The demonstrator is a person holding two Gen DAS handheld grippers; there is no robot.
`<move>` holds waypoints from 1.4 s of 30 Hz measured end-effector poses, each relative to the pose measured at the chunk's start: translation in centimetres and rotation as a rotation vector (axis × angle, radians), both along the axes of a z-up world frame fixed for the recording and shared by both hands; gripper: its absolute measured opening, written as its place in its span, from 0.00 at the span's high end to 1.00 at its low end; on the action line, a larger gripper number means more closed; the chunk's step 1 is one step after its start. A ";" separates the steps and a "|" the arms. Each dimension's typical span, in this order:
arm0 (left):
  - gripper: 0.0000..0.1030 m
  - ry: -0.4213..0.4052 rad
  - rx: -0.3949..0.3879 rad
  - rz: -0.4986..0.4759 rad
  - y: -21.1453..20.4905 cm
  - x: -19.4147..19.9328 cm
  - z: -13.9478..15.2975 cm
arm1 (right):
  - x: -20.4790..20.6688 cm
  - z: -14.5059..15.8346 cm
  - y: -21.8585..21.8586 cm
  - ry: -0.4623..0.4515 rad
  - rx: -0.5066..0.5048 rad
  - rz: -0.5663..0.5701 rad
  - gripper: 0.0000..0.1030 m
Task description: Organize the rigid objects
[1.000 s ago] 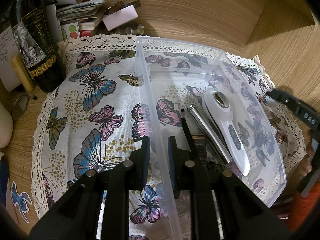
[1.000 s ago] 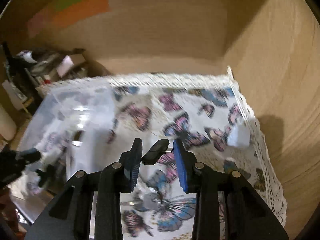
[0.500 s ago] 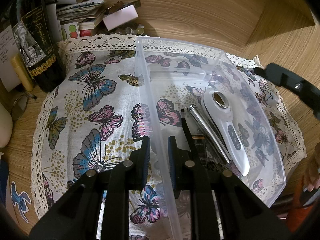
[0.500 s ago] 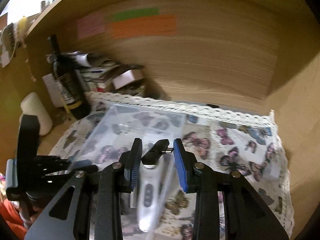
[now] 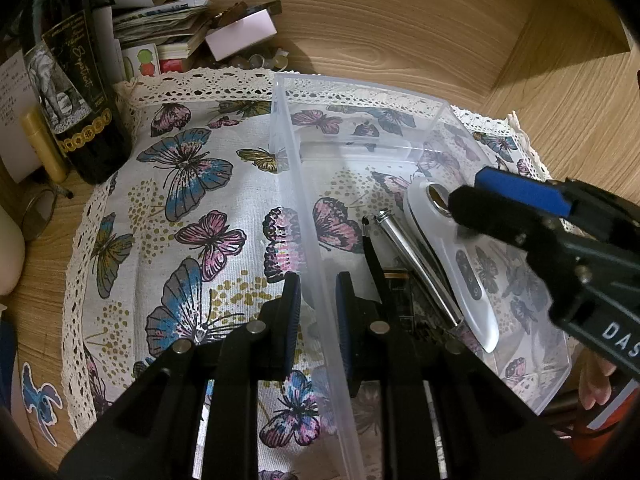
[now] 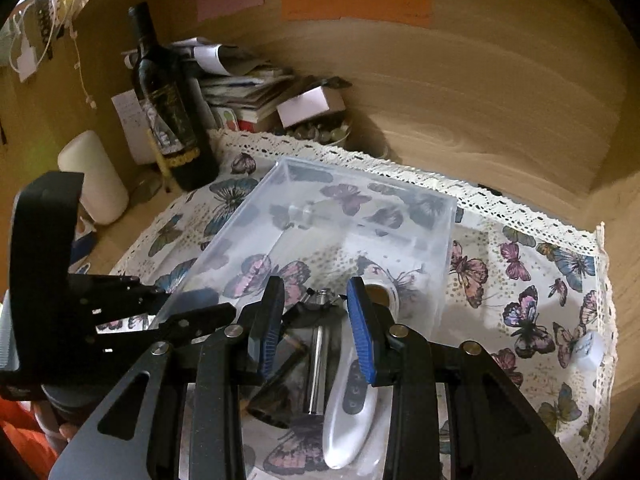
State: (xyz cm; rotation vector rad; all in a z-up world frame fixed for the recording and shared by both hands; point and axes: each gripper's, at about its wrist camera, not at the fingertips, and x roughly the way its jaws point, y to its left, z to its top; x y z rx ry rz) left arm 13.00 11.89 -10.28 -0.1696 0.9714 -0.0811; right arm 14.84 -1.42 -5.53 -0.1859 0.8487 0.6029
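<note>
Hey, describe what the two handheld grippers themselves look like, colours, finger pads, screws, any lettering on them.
Both are matte black plastic with angular, cut-out linkage arms joined by round silver pins. The left gripper has dark navy ribbed pads on its fingers. The right gripper has brighter blue ribbed pads on its fingers, and in the left wrist view its body shows white lettering "DAS", cut off at the edge. No cables visible.

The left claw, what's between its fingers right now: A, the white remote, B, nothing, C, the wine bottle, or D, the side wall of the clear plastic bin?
D: the left claw straddles the clear plastic bin's side wall, one finger outside, one inside.
</note>
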 end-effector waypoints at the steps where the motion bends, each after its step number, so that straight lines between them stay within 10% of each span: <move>1: 0.84 0.000 0.000 0.000 0.0 0.0 0.0 | 0.0 -0.1 0.0 0.003 -0.003 0.000 0.71; 19: 0.84 0.001 0.012 -0.007 -0.1 0.1 0.0 | 1.0 2.7 -9.3 -0.100 -0.022 -0.325 0.63; 42: 0.84 0.001 0.012 -0.008 -0.2 0.0 -0.1 | -0.7 -7.2 -10.8 0.122 -0.191 -0.340 0.62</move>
